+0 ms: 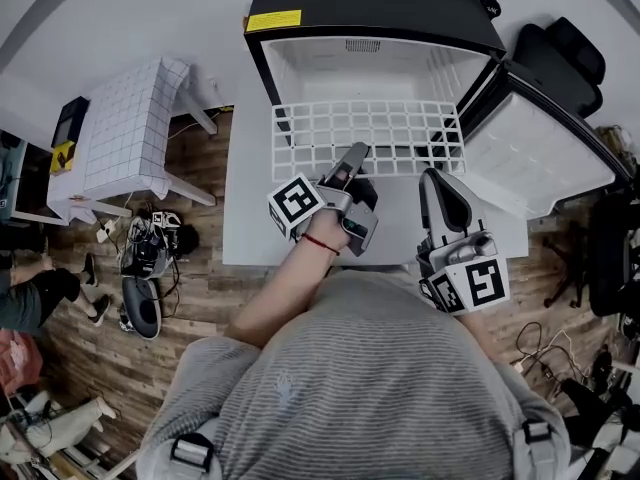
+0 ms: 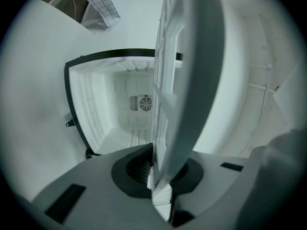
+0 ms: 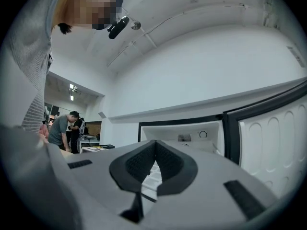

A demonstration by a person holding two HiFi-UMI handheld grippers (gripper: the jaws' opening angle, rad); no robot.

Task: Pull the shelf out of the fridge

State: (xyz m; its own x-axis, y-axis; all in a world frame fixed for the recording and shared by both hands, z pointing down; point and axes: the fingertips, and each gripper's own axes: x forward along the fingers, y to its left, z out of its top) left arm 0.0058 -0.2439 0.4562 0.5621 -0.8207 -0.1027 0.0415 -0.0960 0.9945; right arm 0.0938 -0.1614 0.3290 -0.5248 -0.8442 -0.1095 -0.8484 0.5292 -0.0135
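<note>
Left claw (image 1: 352,160) is clenching the front edge of the white wire shelf (image 1: 365,128), which is jutting from the open fridge (image 1: 370,8) at my twelve o'clock. Right claw (image 1: 437,183), at its three o'clock, is hanging pinched together and empty. I'm judging the shelf mostly drawn out, with its back edge not yet clearing the opening.

The white wire-grid shelf (image 1: 365,128) looks smooth and coated, the black box-shaped fridge (image 1: 370,3) has a smooth shell and white plastic lining, and the brown plank floor (image 1: 200,298) is grainy wood.
</note>
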